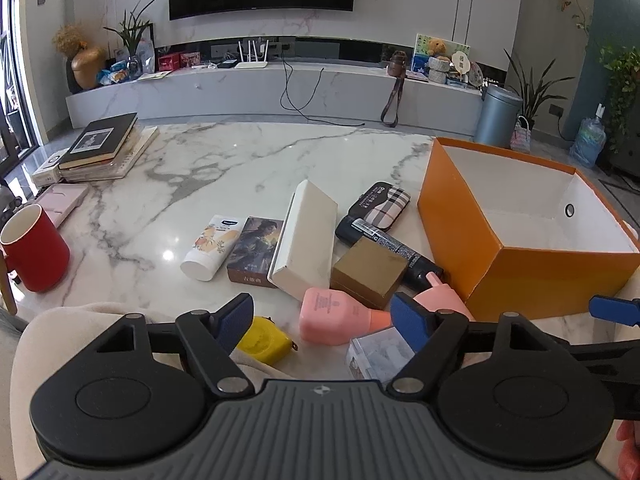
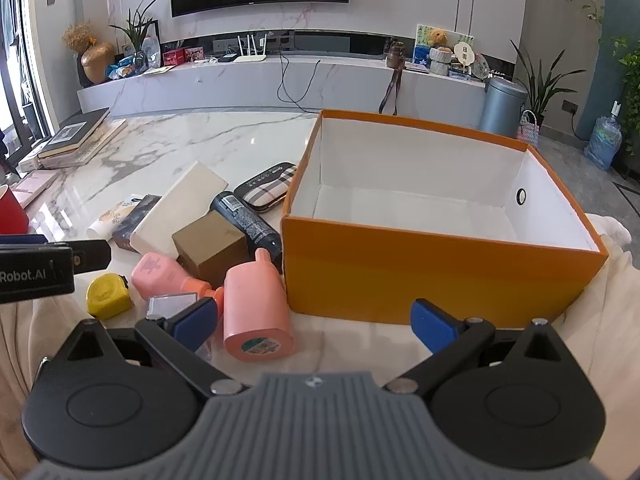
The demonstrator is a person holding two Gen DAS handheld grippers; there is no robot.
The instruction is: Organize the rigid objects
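Both grippers hover spread apart, grasping nothing: left gripper (image 1: 322,320) above a yellow tape measure (image 1: 264,339) and pink bottle (image 1: 332,315); right gripper (image 2: 314,322) beside another pink bottle (image 2: 256,312). Beyond, small items cluster on the marble table (image 1: 208,160) beside an empty orange box (image 2: 400,276).

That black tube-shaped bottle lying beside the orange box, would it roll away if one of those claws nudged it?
Probably only a little. The black bottle is round and lies on smooth marble, so it could roll, but the brown box and orange box hem it in. Its glossy surface may be slippery.
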